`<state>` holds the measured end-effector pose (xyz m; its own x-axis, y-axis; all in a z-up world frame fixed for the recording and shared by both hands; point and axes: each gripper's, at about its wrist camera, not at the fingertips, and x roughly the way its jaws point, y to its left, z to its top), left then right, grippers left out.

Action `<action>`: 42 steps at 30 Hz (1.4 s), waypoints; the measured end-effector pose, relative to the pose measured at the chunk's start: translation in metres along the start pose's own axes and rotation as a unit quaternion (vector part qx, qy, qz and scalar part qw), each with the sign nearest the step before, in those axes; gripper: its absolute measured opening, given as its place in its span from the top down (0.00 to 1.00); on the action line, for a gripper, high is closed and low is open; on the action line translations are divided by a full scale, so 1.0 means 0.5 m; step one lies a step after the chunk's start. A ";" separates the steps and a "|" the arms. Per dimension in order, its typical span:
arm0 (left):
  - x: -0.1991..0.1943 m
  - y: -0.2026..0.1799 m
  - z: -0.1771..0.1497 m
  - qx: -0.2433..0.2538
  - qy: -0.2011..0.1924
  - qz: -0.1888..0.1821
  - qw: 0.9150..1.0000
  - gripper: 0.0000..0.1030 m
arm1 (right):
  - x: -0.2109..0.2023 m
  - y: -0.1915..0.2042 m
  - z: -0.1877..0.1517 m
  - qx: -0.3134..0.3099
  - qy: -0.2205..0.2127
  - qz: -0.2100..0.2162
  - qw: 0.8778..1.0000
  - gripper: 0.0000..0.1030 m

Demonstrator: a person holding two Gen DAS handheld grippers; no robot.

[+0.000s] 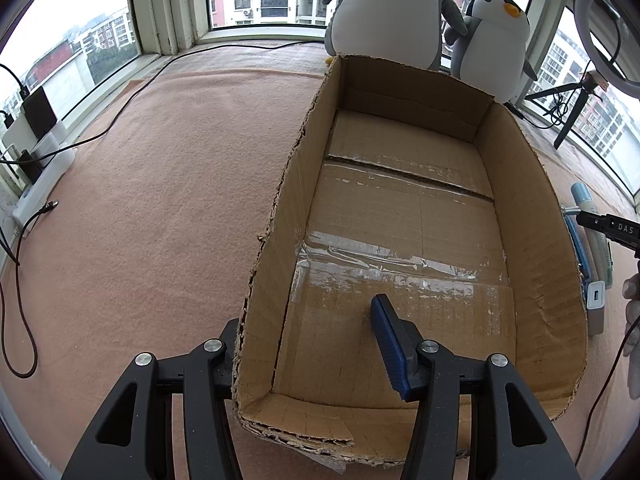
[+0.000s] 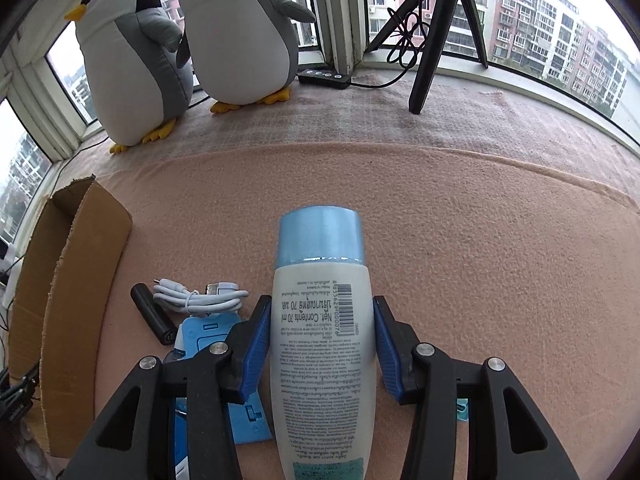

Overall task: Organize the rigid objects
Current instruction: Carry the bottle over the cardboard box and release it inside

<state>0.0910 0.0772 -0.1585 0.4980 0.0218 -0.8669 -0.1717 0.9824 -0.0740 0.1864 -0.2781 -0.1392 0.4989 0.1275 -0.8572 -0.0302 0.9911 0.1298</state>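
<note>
Grippers working beside a cardboard box on pink cloth.
Left gripper is straddling the box's near-left wall, spread apart; right gripper is bracketing the lying bottle, pads not visibly pressing, open cloth lying beyond.

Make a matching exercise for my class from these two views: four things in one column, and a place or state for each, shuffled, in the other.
Things
1. cardboard box
2. white bottle
3. white cable
4. black cylinder

Places or states
A. coiled on the pink cloth
B. between the right hand-held gripper fingers
C. open-topped, nothing inside
D. lying nearest the box's outer wall

Pairs: 1-C, 2-B, 3-A, 4-D
</note>
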 end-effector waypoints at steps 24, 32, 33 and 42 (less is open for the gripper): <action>0.000 0.006 0.000 -0.003 -0.001 -0.007 1.000 0.46 | -0.180 0.292 -0.014 -0.089 -0.066 0.134 0.985 0.57; 0.000 0.007 0.001 -0.005 -0.002 -0.008 1.000 0.46 | -0.130 0.397 -0.046 -0.120 -0.036 0.155 0.980 0.57; 0.000 0.007 0.001 -0.005 -0.002 -0.008 1.000 0.46 | -0.123 0.405 -0.048 -0.121 -0.032 0.156 0.980 0.57; 0.001 0.008 0.002 -0.005 -0.002 -0.009 1.000 0.46 | -0.065 0.446 -0.054 -0.125 -0.003 0.153 0.980 0.57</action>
<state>0.0914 0.0810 -0.1586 0.5037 0.0048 -0.8638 -0.1716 0.9806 -0.0946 0.1399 -0.0601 -0.0958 0.4390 0.4208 -0.7938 -0.3908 0.8850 0.2531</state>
